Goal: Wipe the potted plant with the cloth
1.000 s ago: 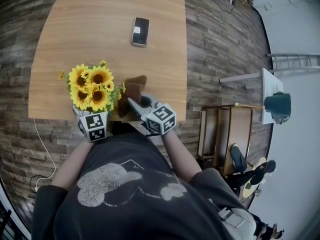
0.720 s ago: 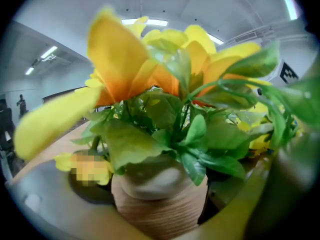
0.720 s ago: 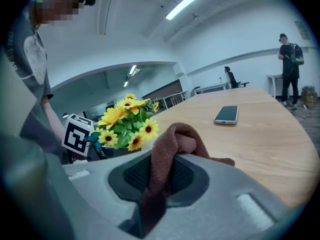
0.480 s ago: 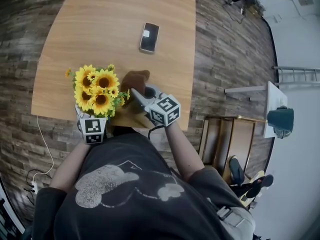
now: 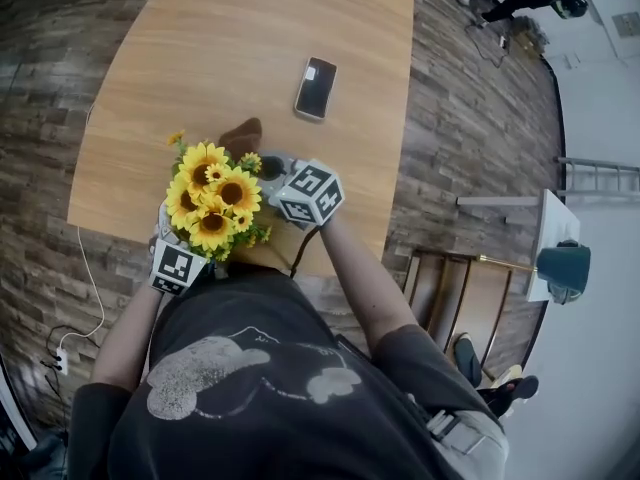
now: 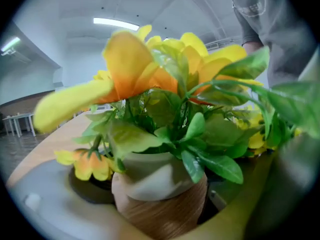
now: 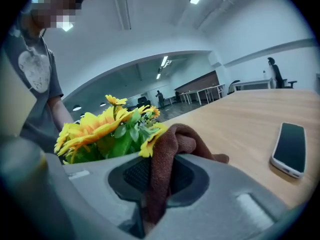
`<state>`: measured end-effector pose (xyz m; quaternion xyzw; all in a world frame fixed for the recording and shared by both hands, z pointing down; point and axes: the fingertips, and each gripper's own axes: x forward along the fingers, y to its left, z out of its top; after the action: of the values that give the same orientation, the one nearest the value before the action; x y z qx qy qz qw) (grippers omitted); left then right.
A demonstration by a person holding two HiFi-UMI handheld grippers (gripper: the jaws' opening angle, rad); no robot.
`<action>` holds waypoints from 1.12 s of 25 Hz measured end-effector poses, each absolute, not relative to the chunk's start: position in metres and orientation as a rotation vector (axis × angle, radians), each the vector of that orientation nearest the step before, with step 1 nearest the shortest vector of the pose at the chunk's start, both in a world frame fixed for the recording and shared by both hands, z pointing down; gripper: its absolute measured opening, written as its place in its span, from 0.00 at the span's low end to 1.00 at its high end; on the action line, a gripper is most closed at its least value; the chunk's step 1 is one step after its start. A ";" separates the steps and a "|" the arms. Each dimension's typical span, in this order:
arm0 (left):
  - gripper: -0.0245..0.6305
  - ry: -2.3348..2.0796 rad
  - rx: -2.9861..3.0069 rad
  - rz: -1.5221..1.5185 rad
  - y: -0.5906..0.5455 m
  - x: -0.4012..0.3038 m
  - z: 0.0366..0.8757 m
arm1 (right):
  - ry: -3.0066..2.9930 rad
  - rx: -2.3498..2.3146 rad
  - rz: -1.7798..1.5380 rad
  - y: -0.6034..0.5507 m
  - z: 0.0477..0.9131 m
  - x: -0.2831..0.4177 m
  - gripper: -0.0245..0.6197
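The potted plant (image 5: 215, 203) is a bunch of yellow sunflowers in a white-and-wood pot (image 6: 160, 194), standing at the near edge of the wooden table (image 5: 250, 38). My left gripper (image 5: 176, 264) holds the pot from the near side. Its jaws have just been closing a little, and the pot fills the space between them. The flowers hide its fingertips in the head view. My right gripper (image 5: 262, 165) is shut on the brown cloth (image 5: 243, 135), right of the flowers and just beyond them. In the right gripper view the cloth (image 7: 175, 144) hangs over the pads against a yellow bloom.
A black phone (image 5: 315, 88) lies on the table beyond the right gripper; it also shows in the right gripper view as the phone (image 7: 290, 149). A wooden chair (image 5: 450, 288) stands off the table's right edge. A white cable (image 5: 85, 288) runs on the floor at left.
The right gripper has carried the cloth leftward and away from me, from beside the pot to the flowers' far side. The left gripper and the plant have turned.
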<state>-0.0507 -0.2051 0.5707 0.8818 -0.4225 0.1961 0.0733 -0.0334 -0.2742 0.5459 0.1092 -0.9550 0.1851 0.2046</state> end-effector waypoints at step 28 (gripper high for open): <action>0.91 -0.992 2.779 0.582 -0.204 -0.047 0.578 | -2.665 0.420 0.839 -0.232 0.550 0.002 0.12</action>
<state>-0.0472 -0.2037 0.5776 0.9219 -0.3290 0.1930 0.0672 0.0018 -0.2317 0.5496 0.1467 -0.9315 0.2932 0.1576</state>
